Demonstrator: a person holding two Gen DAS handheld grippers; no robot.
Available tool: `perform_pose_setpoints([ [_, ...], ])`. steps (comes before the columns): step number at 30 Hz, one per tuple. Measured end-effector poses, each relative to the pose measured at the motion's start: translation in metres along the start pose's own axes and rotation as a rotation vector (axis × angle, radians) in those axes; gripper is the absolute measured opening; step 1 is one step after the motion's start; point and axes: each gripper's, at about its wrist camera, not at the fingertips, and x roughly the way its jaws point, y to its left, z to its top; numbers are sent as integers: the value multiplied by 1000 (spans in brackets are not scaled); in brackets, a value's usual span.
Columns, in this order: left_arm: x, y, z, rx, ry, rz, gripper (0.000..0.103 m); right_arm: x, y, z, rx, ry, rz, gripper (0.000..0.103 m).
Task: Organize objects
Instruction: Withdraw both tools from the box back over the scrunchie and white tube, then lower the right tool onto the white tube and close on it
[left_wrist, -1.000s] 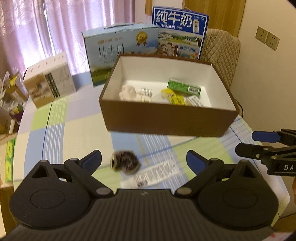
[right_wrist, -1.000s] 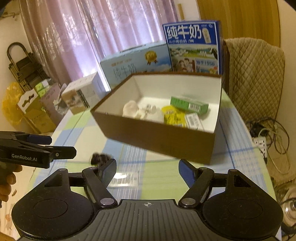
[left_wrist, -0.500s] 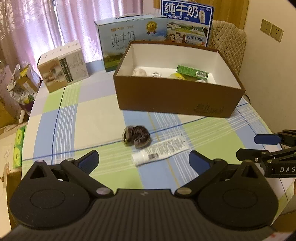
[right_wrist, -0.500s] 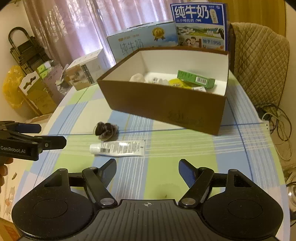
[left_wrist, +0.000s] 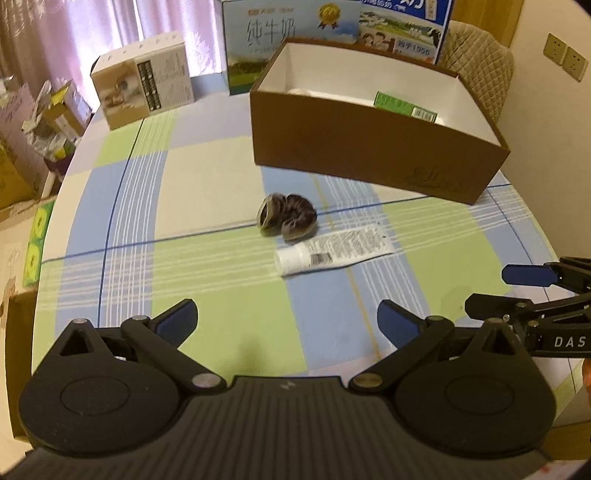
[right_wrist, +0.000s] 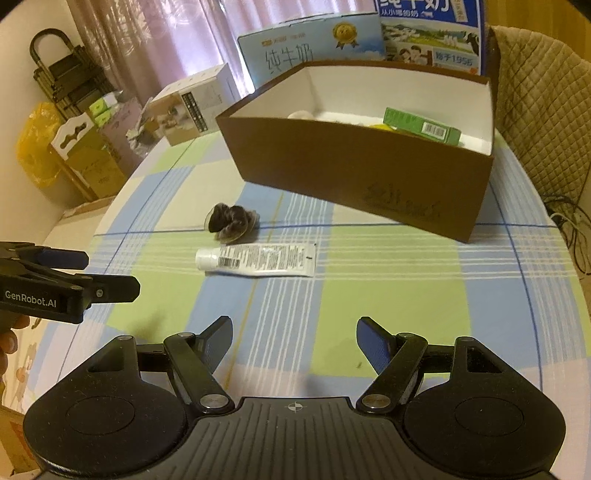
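A lived-in home dining room, round tabletop (left_wrist: 207, 173) under a pastel plaid cloth, pink curtains (right_wrist: 155, 44) at the window, quilted chair cover (right_wrist: 543, 110), milk gift cartons (left_wrist: 288, 40), wall sockets (left_wrist: 565, 57), stacked cardboard boxes (right_wrist: 92, 162) on the floor beside it

left tongs (right_wrist: 107, 273) – "GenRobot.AI" | right tongs (left_wrist: 491, 290) – "DAS" | milk carton (right_wrist: 310, 48) – "纯牛奶"
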Motion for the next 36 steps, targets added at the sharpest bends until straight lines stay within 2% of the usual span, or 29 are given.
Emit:
perform_pose_setpoints([
  [19,21,21,-15,-64,65,27,102,37,12,6,-1,59,10,71],
  [36,50,66,-5,-113,94,76,102,103,41,61,-29,48,-57,71],
])
